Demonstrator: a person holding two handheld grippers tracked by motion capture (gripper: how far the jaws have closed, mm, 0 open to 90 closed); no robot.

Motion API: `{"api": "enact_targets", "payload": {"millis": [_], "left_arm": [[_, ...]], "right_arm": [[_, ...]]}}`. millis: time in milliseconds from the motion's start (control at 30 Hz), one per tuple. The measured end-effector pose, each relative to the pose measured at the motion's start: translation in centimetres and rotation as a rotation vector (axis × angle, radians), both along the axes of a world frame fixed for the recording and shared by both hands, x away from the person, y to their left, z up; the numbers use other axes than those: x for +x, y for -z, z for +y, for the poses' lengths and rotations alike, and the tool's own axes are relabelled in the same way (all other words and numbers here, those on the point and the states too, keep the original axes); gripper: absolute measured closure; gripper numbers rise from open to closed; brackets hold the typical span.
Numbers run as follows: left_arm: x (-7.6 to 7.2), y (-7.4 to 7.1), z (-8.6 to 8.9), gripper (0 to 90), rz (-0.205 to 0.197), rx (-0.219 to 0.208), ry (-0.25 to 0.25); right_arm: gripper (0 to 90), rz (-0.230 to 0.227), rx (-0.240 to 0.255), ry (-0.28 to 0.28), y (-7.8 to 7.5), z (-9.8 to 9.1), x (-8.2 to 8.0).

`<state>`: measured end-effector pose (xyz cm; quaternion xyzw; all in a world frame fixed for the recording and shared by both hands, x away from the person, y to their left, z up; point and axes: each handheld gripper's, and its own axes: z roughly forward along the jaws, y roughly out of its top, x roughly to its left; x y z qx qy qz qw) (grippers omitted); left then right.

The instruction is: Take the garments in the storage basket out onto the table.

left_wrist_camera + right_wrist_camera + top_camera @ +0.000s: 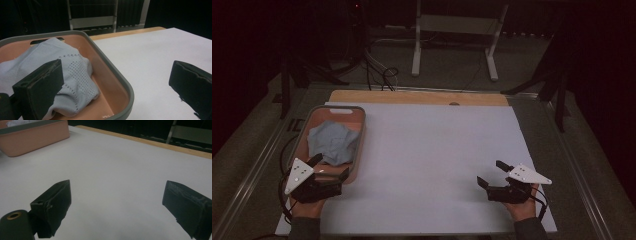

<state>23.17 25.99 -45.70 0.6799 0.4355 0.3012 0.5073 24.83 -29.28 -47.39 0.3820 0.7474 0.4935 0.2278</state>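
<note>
High view: pink basket (358,131) at table's left edge – crumpled grey cloth (332,142) inside; left gripper (330,167) at its near end, jaws wide, empty. Left gripper view: cloth fills basket's floor. Right gripper view: right gripper (116,202) wide apart over bare white table (112,165) – holding nothing

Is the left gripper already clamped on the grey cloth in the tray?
No: the left gripper has its jaws spread wide, one over the grey cloth in the tray, pinching nothing.
</note>
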Motion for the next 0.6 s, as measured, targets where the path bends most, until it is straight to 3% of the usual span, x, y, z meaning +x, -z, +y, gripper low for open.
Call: {"api": "enact_targets", "payload": {"millis": [600], "left_arm": [[-0.27,-0.37,0.34,0.8,-0.015,0.007,-0.027]], "right_arm": [[8.7,0.000,-0.011,0.004,0.08,0.23,0.02]]}}
